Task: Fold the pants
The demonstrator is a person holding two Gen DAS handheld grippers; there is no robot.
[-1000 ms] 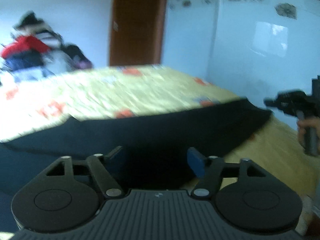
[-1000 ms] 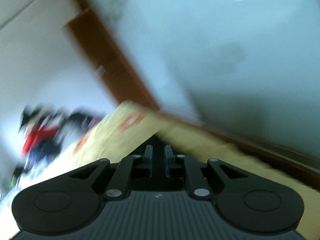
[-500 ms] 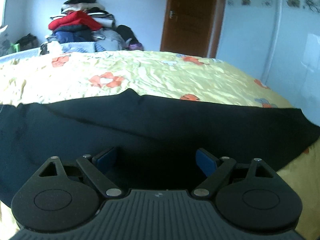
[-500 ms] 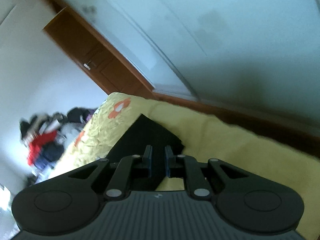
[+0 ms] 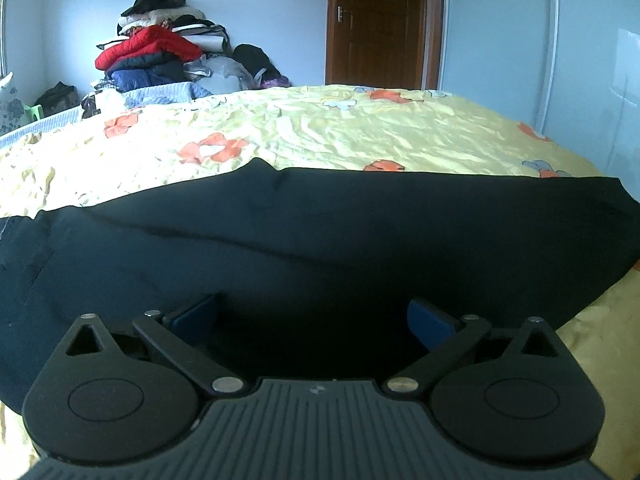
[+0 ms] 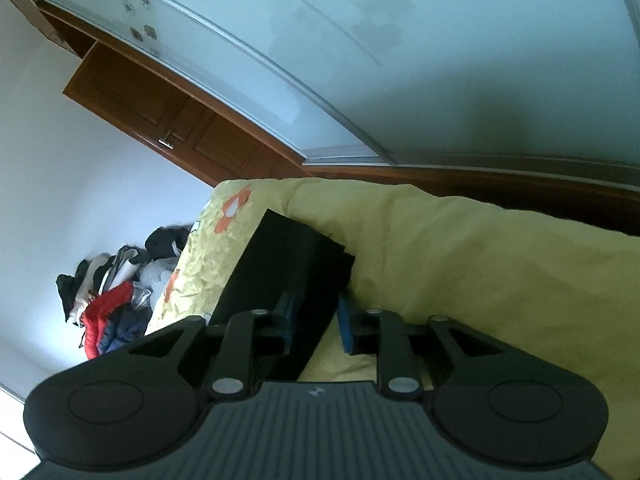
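Pants (image 5: 320,240): black, spread flat across the near part of the bed (image 5: 360,128), running left to right, far edge lying on the yellow flowered bedspread; one narrow end reaches the right side of the bed, seen from the right wrist (image 6: 288,264). Left hand-held gripper (image 5: 312,316): jaws spreading wide apart over the dark cloth, blue pads (image 5: 428,320) clear of it, nothing pinched between them. Right hand-held gripper (image 6: 316,316): view tilted, jaws opening with a modest gap, the end of the pants lying between the pads; whether the left pad touches the cloth cannot be told. Clothes pile (image 5: 160,56): red, navy, white and black items stacked at the far left against the wall. Door (image 5: 376,24): brown wood, far centre. Wardrobe (image 5: 540,40): pale sliding panels with flower print, far right.
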